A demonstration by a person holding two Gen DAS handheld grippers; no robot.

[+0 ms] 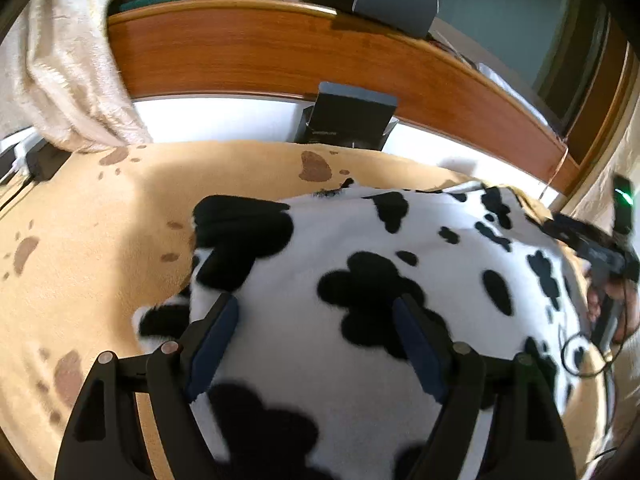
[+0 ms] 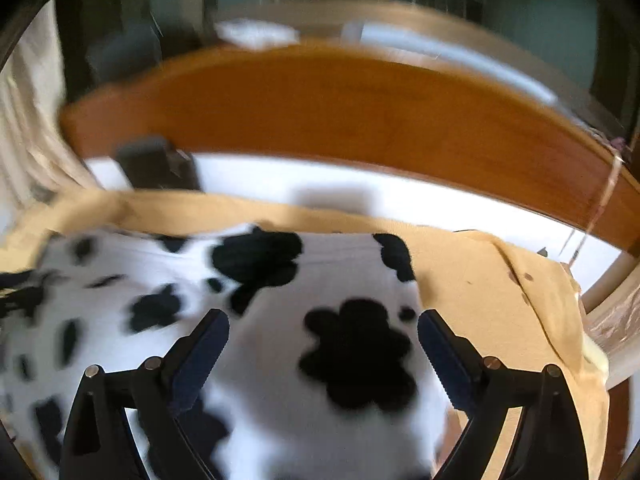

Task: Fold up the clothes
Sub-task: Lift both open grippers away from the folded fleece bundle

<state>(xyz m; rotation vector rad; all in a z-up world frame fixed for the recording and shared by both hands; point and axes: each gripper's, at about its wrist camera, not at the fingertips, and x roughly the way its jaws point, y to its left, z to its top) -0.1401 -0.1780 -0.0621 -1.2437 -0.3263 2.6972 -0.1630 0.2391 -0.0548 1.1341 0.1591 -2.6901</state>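
Lying spread over a tan blanket on the bed, the cow-print fleece garment fills the middle of both wrist views, white with black patches. The left gripper hangs over it near its left edge, jaws wide apart and nothing between the pads; the fleece below shows clear in the gap. The right gripper also stands wide, its blue pads apart above a large black patch of the garment, with nothing pinched; this view is blurred. In the left view, the person's hand on the other gripper's handle shows at the right edge. Behind the blanket a white sheet runs along a wooden headboard. A dark box stands against the headboard, and a cream towel hangs at the left.
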